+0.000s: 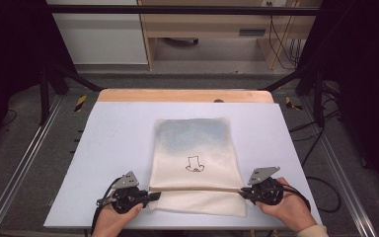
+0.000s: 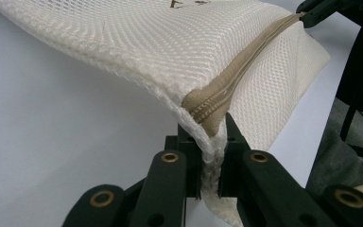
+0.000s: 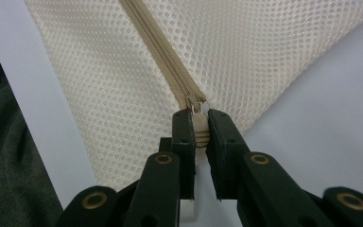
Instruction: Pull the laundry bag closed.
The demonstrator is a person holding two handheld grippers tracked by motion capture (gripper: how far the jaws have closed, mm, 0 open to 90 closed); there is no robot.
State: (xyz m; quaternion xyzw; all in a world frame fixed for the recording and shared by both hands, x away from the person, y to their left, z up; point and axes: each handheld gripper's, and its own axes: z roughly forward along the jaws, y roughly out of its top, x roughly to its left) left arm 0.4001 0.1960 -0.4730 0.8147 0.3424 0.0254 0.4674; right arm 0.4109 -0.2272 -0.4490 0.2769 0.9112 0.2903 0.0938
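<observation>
A cream mesh bag (image 1: pixel 195 158) lies on the pale table (image 1: pixel 118 138), with a small drawn figure on its middle and a tan zipper (image 1: pixel 195 188) running across near its front edge. My left gripper (image 1: pixel 153 196) is shut on the bag's left edge at the zipper's end; in the left gripper view the mesh bag (image 2: pixel 160 42) and the tan zipper (image 2: pixel 227 85) rise from between my left gripper (image 2: pixel 211 142). My right gripper (image 1: pixel 243 191) is shut on the zipper pull (image 3: pixel 198 124) at the bag's right edge, with the jaws of my right gripper (image 3: pixel 199 130) pinching it.
The table's wooden far edge (image 1: pixel 185 95) lies beyond the bag. Black frame legs (image 1: pixel 44 94) stand at both sides, and cables (image 1: pixel 321 143) trail on the grey floor at the right. A wooden desk (image 1: pixel 202 29) stands behind.
</observation>
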